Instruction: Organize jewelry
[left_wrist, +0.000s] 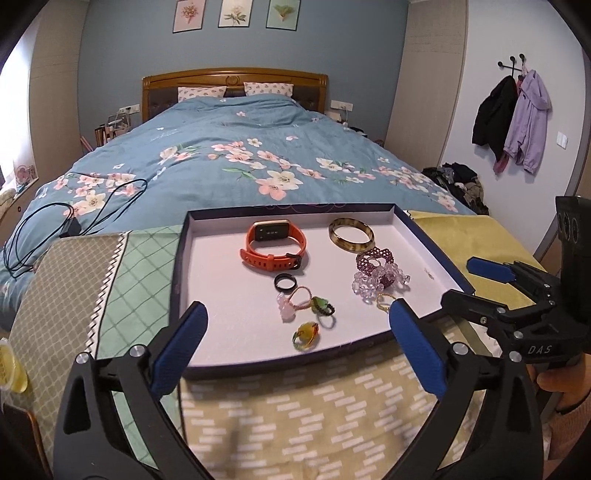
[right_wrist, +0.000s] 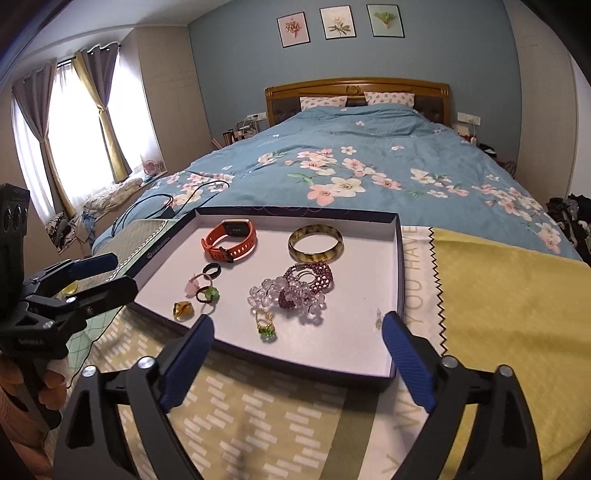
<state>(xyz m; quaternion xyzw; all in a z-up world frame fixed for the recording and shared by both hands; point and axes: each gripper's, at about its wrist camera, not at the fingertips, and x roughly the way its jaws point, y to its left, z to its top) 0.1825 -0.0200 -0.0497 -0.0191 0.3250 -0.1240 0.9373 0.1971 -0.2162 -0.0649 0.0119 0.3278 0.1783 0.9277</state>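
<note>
A: Jewelry sits loose in the shallow tray (left_wrist: 421, 236), white floor, dark walls. The tray rests on patterned cloths (right_wrist: 509, 295) at the foot of the bed (left_wrist: 229, 147).

B: Contents?

A: Toward the far edge: orange watch (left_wrist: 273, 245), strap buckled into a loop, and beside it a mottled bangle (left_wrist: 351, 235) lying flat. Middle: black ring (left_wrist: 285, 283). Near it a pink bead ring (left_wrist: 291, 301) and a green-stone ring (left_wrist: 322, 306), touching or overlapping; I cannot tell which. Close to the near edge, an amber ring (left_wrist: 306, 334). Right of centre, clear and purple beaded bracelets (right_wrist: 295, 290) heaped together, with a gold ring with green stone (right_wrist: 264, 325) just beside the heap.

B: Grippers?

A: Left hand-held gripper (left_wrist: 295, 328) has its jaws spread wide, nothing between them, hovering over the tray's near edge. Right hand-held gripper (right_wrist: 297, 338) likewise splayed and empty, near the tray's near right corner.

B: Risks?

A: My judgement: the beaded heap is tangled, so lifting one strand may drag the others or flick the gold ring away. The small rings lie flat on a smooth floor, so pads may skid and push them instead of pinching. The pink and green rings could come up together. The tray looks light, and a bump on its wall could slide it on the cloth.
</note>
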